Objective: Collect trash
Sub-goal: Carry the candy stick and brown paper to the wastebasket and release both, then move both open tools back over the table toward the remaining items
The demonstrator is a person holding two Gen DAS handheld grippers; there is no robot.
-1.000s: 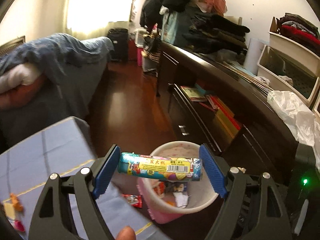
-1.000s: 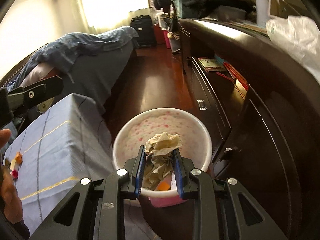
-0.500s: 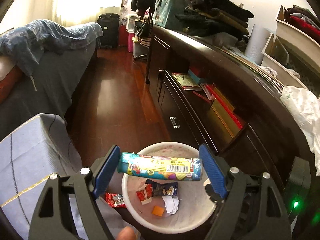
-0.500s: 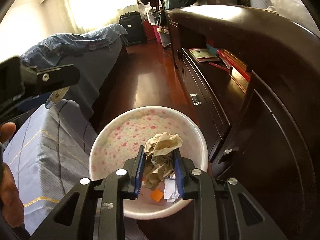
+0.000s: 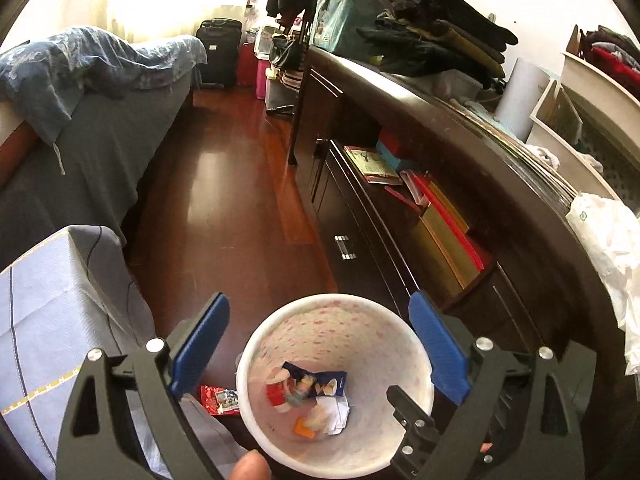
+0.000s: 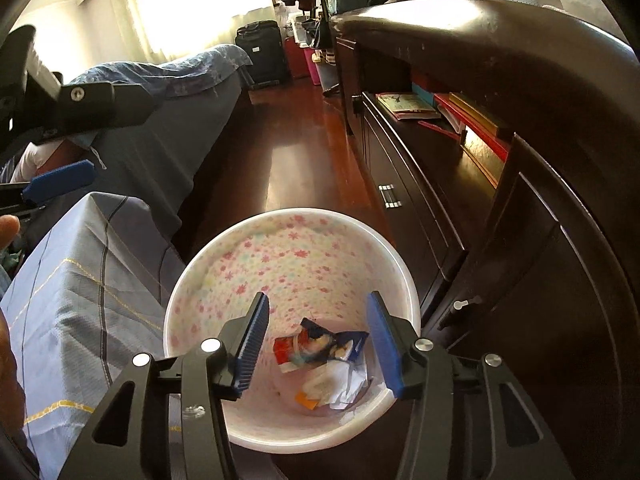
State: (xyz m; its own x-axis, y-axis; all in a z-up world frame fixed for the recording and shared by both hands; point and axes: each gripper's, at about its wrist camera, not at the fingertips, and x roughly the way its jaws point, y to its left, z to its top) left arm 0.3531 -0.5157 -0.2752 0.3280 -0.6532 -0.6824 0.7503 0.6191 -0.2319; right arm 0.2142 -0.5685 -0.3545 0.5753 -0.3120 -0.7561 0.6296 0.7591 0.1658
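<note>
Both over the flowered bin [image 5: 280,334] now, mouth facing straight up. Left gripper [image 5: 320,346] spread wide, empty. Right gripper [image 6: 318,342] parted too, gripping nothing. Wrappers [image 6: 320,346] heaped on bin floor, blue packet's long axis nine-to-three. Red wrapper [image 5: 218,398] outside, at rim's nine o'clock.

Both wrist views look steeply down, close above floral bin [image 5: 280,320] [image 6: 288,252]; both share dresser [image 5: 440,128] [image 6: 500,60].
</note>
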